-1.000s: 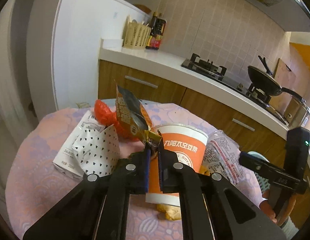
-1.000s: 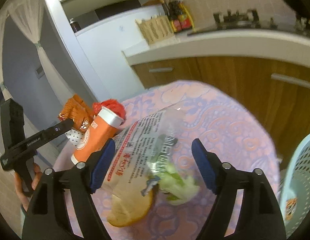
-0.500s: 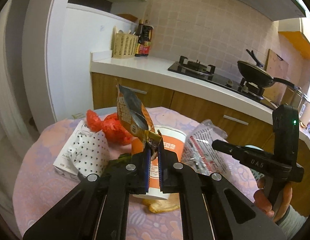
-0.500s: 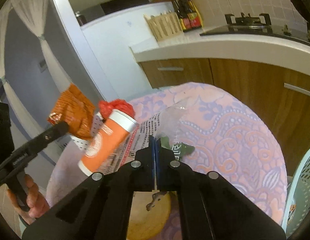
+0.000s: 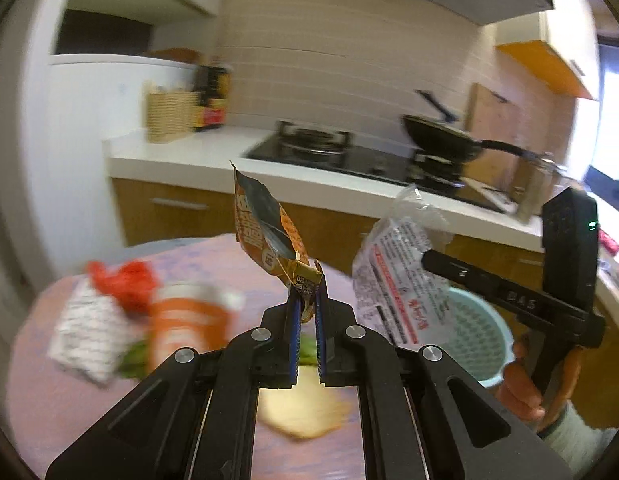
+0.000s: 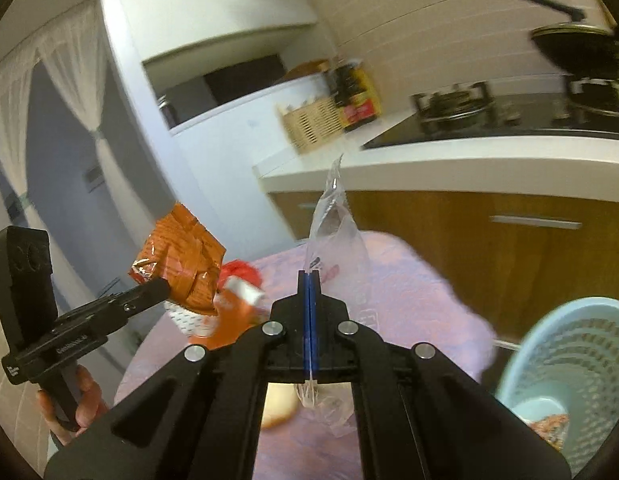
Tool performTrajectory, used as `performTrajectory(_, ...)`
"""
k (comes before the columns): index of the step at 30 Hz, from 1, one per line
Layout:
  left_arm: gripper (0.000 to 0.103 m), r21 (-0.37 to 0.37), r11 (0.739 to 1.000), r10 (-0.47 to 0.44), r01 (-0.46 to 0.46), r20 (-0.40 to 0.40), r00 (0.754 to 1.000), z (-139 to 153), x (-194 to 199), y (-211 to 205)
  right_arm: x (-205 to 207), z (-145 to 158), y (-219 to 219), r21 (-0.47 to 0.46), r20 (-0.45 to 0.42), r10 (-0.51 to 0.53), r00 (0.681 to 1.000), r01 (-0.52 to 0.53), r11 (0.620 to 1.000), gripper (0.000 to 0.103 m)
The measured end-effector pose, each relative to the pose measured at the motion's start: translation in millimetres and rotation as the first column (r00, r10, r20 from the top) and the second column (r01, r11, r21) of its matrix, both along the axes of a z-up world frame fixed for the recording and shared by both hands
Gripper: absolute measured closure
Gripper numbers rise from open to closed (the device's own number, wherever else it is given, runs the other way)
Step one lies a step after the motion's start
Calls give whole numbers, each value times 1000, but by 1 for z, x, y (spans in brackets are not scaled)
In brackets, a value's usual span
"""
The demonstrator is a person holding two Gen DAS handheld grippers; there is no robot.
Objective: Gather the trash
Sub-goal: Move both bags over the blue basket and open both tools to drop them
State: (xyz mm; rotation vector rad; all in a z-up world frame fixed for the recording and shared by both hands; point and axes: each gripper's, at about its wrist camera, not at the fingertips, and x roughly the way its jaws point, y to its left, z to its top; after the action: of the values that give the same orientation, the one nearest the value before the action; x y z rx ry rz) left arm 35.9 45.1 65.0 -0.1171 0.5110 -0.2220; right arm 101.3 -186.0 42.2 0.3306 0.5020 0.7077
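My left gripper [image 5: 305, 300] is shut on an orange snack wrapper [image 5: 265, 232] and holds it up above the table; the wrapper also shows in the right wrist view [image 6: 181, 260]. My right gripper [image 6: 309, 276] is shut on a clear printed plastic bag [image 6: 337, 232], lifted off the table; the bag also shows in the left wrist view [image 5: 397, 272]. A light blue mesh trash basket [image 6: 569, 368] stands off the table's right side, also in the left wrist view [image 5: 473, 340].
On the pink patterned table [image 6: 409, 304] lie an orange paper cup [image 5: 189, 320], a red bag [image 5: 125, 280], a white dotted carton [image 5: 89, 336], green scraps and a piece of bread [image 5: 305, 404]. A kitchen counter [image 5: 349, 188] with a stove runs behind.
Both grippers have risen with their trash. The right gripper, open around the plastic bag a second ago, closed on it and lifted it. The view swung right toward the basket.
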Motion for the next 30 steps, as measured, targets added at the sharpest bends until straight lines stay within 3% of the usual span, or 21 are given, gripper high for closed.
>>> performTrajectory(5,99,9,990,-140,141,-48,989,-8,23,-73,1,-20,-72,10,-74,-120,990,121,993,103)
performTrajectory(10,99,15,962,-269,273,-113,956,-25,53,-153,3,-44,-130,-61,-112,-271,956,266,962,103)
performTrajectory(17,99,4,930,-357,368,-229,906,-65,94,-227,18,-82,-174,-183,-188,-398,898,366,913,103)
performTrajectory(21,97,6,933,-345,361,-282,895,-85,111,-247,31,-108,-185,-247,-271,-416,868,355,902,103)
performTrajectory(24,90,-11,927,-358,376,-333,872,-100,121,-256,38,-123,-190,-252,-337,-401,852,328,910,103)
performTrajectory(27,67,-13,924,-361,383,-364,859,-109,125,-258,40,-134,-192,-257,-393,-378,838,294,921,103)
performTrajectory(30,62,0,916,-372,401,-369,852,-110,123,-259,37,-136,-191,-242,-416,-344,841,263,934,101)
